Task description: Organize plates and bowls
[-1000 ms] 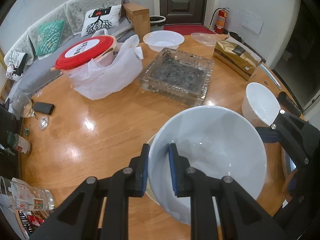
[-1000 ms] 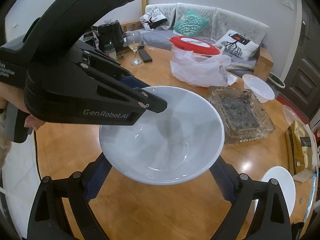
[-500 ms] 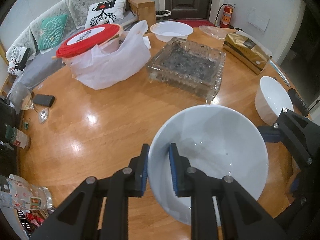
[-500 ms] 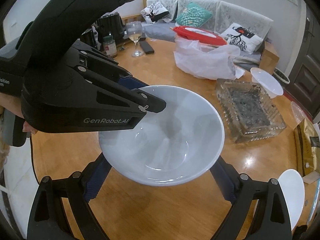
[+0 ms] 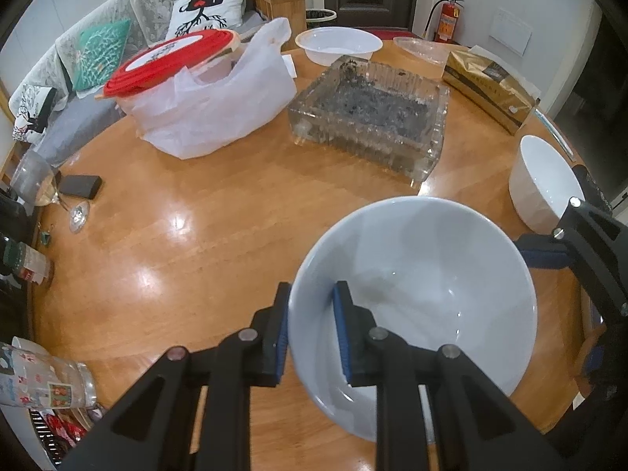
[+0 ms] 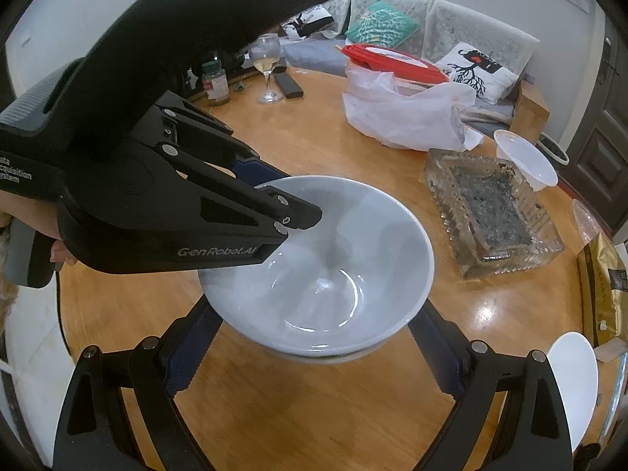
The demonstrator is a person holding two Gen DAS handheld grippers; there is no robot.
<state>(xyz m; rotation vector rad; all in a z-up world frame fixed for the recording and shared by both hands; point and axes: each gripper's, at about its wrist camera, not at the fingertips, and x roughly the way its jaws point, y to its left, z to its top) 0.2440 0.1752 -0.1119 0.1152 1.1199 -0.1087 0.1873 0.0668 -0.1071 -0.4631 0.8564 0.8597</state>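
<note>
Hiding beneath large bowl (image 6: pixel 333 274): another dish's rim (image 6: pixel 325 359).

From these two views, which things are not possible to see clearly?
- Right wrist view: what lies under the large white ceramic bowl; the bowl hides all but a white rim.
- Left wrist view: the patterned glass cup, cut off by the frame edge.
- Both views: the square glass dish's dark contents, too blurred to identify.

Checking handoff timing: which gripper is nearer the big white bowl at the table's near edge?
Left. The left gripper is clamped on the big white bowl at its rim, one finger inside, one outside. The right gripper is open, its fingers either side of it, not gripping.
</note>
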